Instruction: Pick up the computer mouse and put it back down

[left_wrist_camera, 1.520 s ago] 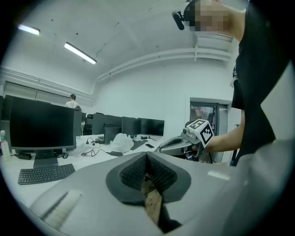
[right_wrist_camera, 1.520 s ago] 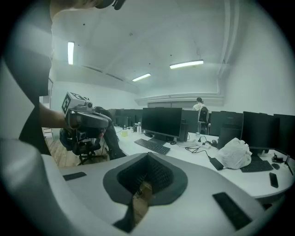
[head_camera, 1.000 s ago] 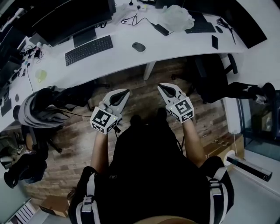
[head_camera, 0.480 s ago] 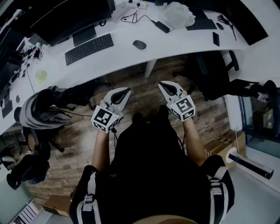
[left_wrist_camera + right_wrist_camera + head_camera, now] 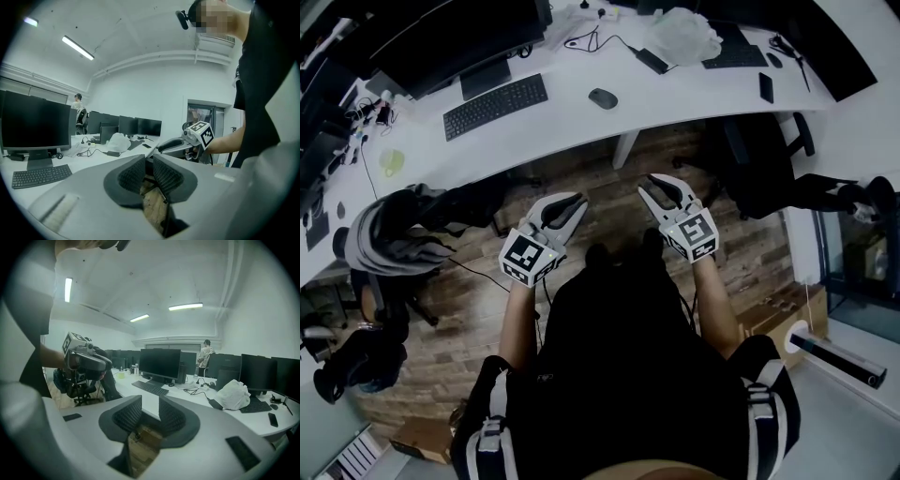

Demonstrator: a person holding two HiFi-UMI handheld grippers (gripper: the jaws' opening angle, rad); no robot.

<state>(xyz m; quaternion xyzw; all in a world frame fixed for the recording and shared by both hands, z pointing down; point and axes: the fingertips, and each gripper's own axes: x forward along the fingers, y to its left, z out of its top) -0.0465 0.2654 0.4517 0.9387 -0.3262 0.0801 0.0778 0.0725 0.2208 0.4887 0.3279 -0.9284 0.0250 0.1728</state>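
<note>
long white curved desk (image 5: 581,127) over a wood plank floor (image 5: 609,178). two black keyboards on it: left keyboard (image 5: 495,106) and right keyboard (image 5: 733,58). one computer mouse (image 5: 602,97) lies on the desk between them, nearer the left one, nothing touching it. also one white plastic bag (image 5: 684,36) and one dark phone (image 5: 766,87). you hold two grippers over the floor, well short of the desk. left gripper (image 5: 567,206): jaws have just been opening, narrow gap, nothing between the pads. right gripper (image 5: 664,187): jaws have just been opening too, gap slightly wider, empty.
</note>
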